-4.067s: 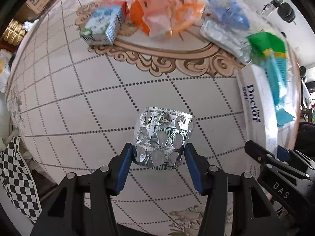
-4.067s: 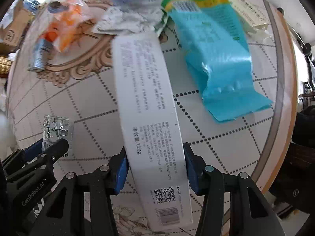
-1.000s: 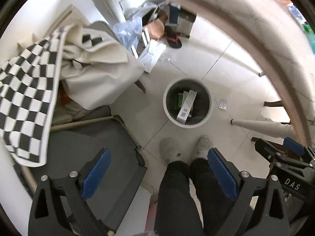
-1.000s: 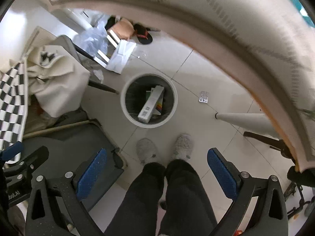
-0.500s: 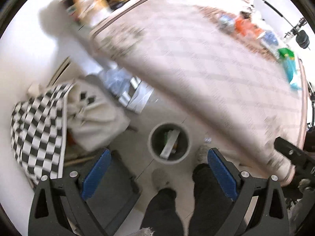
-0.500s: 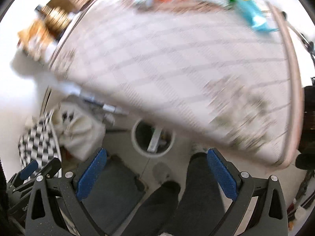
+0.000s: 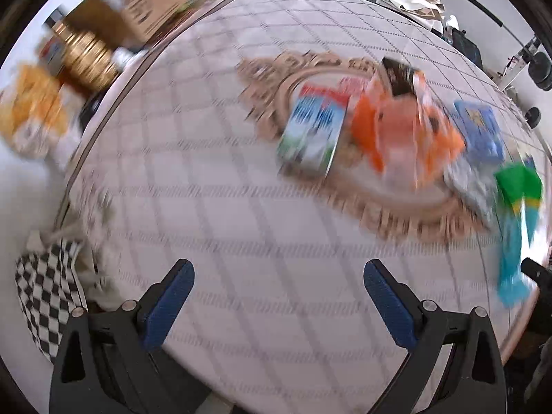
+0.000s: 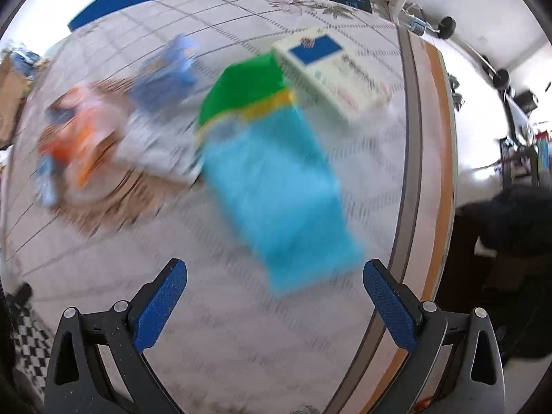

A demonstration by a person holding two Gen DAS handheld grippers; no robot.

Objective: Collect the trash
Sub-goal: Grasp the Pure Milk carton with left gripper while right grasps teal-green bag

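Both views are motion-blurred and look down on a round table with a grid-pattern cloth (image 7: 241, 207). My left gripper (image 7: 279, 305) is open and empty above the near cloth. Beyond it lie a blue-green carton (image 7: 312, 134), an orange wrapper (image 7: 403, 134), a blue packet (image 7: 479, 131) and a silver pouch (image 7: 469, 181). My right gripper (image 8: 274, 305) is open and empty just short of a blue-and-green bag (image 8: 276, 179). Behind that bag lies a white box with a blue label (image 8: 334, 69). The orange wrapper (image 8: 79, 134) shows at far left.
The table's right edge (image 8: 438, 172) curves close to my right gripper. A cardboard box (image 7: 138, 13) and a gold object (image 7: 86, 58) stand off the table's far left. A checkered cloth (image 7: 45, 296) hangs at the lower left. A dark shape (image 8: 510, 227) sits beyond the right edge.
Both grippers have swung up from the floor bin to the tabletop. The foil pack and long white box held 4 s ago are gone from the jaws, which stand open.
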